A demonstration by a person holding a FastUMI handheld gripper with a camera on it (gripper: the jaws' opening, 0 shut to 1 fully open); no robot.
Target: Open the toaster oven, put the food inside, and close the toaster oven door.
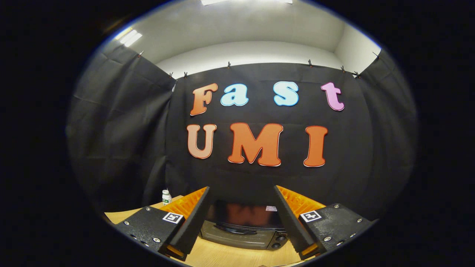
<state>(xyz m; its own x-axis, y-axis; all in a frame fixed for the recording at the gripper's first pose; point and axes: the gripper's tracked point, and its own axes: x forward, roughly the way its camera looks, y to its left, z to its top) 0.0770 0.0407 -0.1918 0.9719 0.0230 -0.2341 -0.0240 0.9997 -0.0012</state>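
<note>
A dark toaster oven stands on the wooden table, seen between and beyond my two fingers. Its glass door is closed, with a handle bar across the upper front and knobs at its right end. My gripper is held high above the table and stands open, with nothing between its fingers. The food is hidden from me.
A small white bottle with a green label stands on the table at the back left, beside my left finger. Black cloth walls close the booth behind and on both sides of the oven.
</note>
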